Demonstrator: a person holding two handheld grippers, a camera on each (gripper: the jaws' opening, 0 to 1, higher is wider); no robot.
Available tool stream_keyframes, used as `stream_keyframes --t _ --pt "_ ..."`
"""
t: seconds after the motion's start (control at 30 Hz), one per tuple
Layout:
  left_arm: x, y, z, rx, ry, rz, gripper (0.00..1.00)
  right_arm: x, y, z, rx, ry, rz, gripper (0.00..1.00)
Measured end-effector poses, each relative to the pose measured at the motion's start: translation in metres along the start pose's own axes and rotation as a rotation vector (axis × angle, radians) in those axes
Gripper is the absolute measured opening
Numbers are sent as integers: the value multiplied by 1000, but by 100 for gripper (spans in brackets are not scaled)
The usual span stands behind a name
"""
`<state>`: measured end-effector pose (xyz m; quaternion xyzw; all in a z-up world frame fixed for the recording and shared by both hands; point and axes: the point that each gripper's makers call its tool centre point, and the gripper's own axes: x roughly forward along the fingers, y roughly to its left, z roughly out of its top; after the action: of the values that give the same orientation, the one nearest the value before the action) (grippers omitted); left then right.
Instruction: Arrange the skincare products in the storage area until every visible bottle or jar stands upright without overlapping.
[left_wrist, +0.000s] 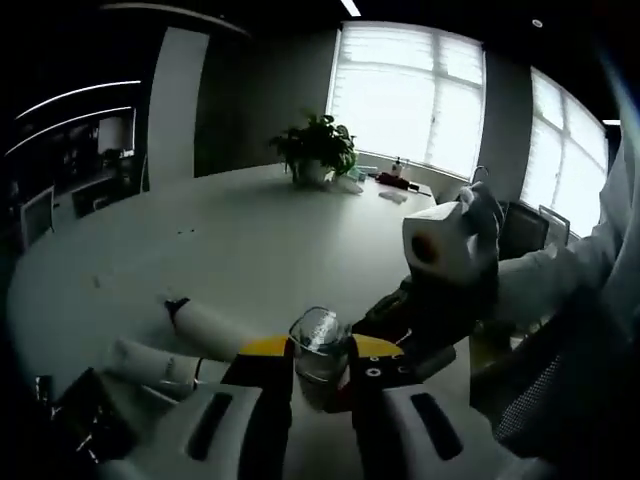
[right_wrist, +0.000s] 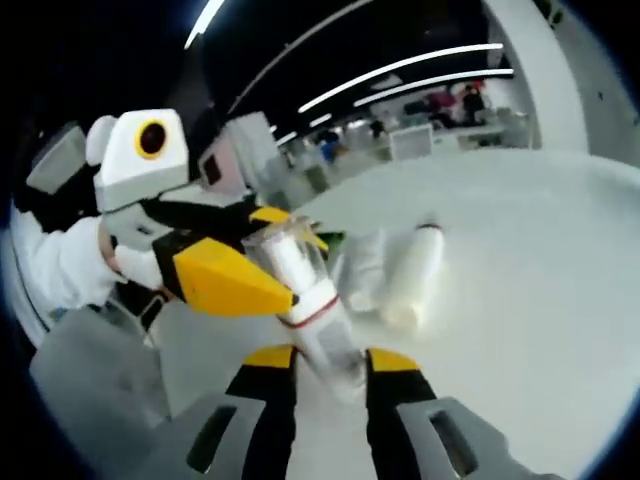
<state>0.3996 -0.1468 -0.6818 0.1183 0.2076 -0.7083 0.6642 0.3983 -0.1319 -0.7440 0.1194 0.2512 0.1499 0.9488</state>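
Gripping a clear bottle (right_wrist: 300, 290) from opposite ends, the left gripper (left_wrist: 322, 375) and right gripper (right_wrist: 320, 362) are both clamping their jaws on it. Looking rigid, slick and light, it is best pinched mid-body. Beyond the jaws, two white tubes (left_wrist: 205, 330) are lying on the surface (left_wrist: 250, 240).

Your left gripper view is dim overall, with daylight pouring through blown-out windows (left_wrist: 410, 100) at the far wall and glaring softly on the pale table (left_wrist: 230, 240). Its edges sink into darkness and curve strongly. Your right gripper view is brighter, lit by ceiling light strips (right_wrist: 400, 70) that bend with the lens. The clear bottle (right_wrist: 300, 290) near you looks soft and slightly smeared.
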Motion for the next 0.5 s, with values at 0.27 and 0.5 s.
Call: stream_keyframes --t 0.27,0.5 --pt "7 2 -5 28 14 13 17 6 -7 -3 -19 -5 18 20" --pt "7 1 -1 24 -12 5 18 6 -9 -3 25 -37 37 20"
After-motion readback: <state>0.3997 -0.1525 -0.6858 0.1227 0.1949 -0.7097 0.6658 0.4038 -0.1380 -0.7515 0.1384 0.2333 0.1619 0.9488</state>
